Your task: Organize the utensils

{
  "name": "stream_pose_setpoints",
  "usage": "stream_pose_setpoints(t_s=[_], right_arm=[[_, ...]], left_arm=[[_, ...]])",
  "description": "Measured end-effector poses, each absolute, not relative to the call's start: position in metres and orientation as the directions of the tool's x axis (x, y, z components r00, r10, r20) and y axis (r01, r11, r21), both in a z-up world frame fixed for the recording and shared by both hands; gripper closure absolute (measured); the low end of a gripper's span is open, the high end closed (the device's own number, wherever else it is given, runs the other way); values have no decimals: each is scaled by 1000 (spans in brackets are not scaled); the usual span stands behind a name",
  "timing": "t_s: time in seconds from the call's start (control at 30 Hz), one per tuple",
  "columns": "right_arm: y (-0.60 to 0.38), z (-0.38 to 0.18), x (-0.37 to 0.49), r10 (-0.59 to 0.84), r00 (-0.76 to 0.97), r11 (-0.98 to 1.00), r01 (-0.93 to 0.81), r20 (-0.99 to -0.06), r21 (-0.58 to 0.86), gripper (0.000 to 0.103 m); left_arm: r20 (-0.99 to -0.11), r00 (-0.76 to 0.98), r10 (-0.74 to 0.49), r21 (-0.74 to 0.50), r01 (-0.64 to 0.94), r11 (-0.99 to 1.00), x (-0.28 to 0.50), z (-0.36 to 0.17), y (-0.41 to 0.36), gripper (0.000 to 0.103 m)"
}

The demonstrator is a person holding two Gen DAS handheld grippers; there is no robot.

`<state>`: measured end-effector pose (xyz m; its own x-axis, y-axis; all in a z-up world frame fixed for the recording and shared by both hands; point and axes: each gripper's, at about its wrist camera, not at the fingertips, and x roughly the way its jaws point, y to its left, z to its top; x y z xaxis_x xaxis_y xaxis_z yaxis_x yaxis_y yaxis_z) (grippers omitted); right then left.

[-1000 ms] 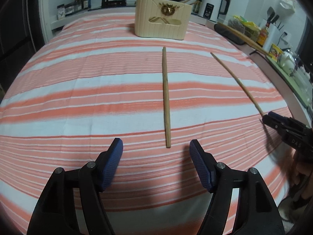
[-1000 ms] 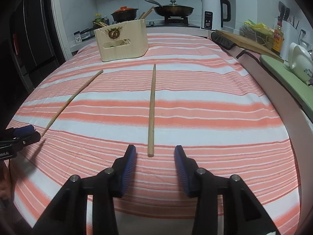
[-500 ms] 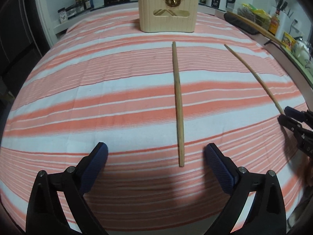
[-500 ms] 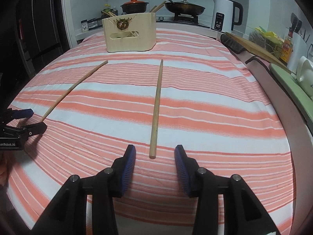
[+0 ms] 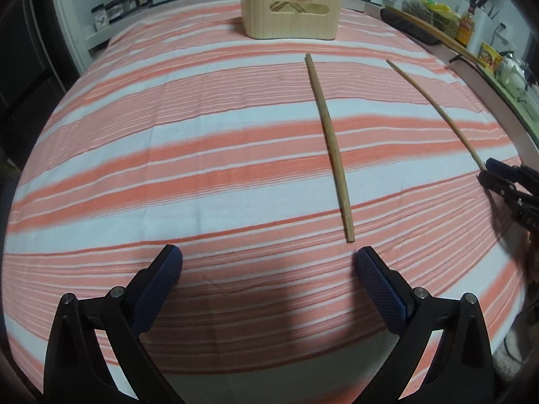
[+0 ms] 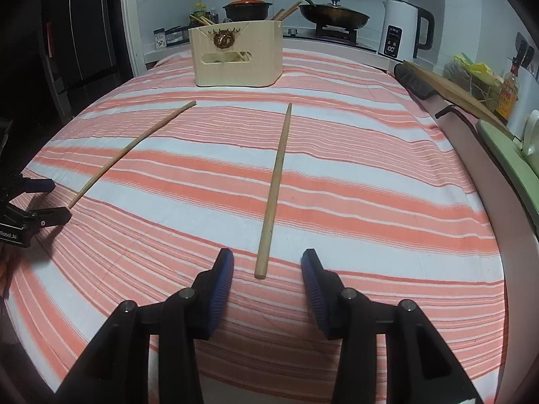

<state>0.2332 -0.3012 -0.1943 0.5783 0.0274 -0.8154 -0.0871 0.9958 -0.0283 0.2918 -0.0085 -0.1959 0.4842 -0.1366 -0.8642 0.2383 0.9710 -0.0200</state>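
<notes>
Two wooden chopsticks lie apart on the striped cloth. One chopstick point(image 5: 331, 148) lies ahead of my left gripper point(image 5: 269, 266), its near end close to the right finger; it shows in the right wrist view point(image 6: 134, 148). The other chopstick point(image 6: 274, 188) has its thick end just ahead of my right gripper point(image 6: 266, 269), between the open fingers; in the left wrist view this chopstick point(image 5: 438, 111) ends at that gripper point(image 5: 488, 171). Both grippers are open and empty. A cream wooden utensil box point(image 5: 291, 3) point(image 6: 235, 55) with sticks in it stands at the far end.
The table's right edge point(image 6: 498, 202) runs close by, with a wooden board point(image 6: 451, 92) and bottles beyond. A kettle point(image 6: 402, 33), a pan point(image 6: 333, 13) and a pot point(image 6: 247, 5) stand on the counter behind the box.
My left gripper has opened wider and moved forward and left, so the chopstick's end now sits near its right finger. My right gripper has come closer to its chopstick's end.
</notes>
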Motion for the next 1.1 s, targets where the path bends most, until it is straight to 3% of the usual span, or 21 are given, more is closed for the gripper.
stream_pose_setpoints(t_s=[0.2, 0.43, 0.5, 0.53, 0.6, 0.77, 1.1], right_arm=[[-303, -194, 232, 38, 577, 996, -89, -816, -17, 59], [-303, -193, 228, 44, 586, 995, -96, -809, -16, 61], [-301, -194, 229, 35, 587, 995, -99, -809, -29, 64], [-299, -194, 229, 37, 588, 994, -103, -808, -30, 74], [-298, -194, 231, 30, 592, 995, -94, -805, -32, 95], [-303, -184, 229, 28, 624, 999, -54, -781, -8, 96], [-289, -87, 224, 29, 771, 993, -92, -636, -68, 96]], left_arm=[[-847, 511, -148, -25, 241, 970, 290, -196, -34, 4], [-803, 570, -171, -21, 260, 965, 283, -192, -41, 34], [-796, 580, -173, -24, 255, 967, 283, -191, -39, 53], [-791, 585, -179, -27, 259, 965, 283, -190, -40, 62], [-785, 591, -185, -29, 265, 964, 284, -190, -42, 100], [-751, 619, -232, -91, 251, 964, 285, -173, -31, 100], [-568, 767, -298, -119, 282, 952, 266, -72, -3, 100]])
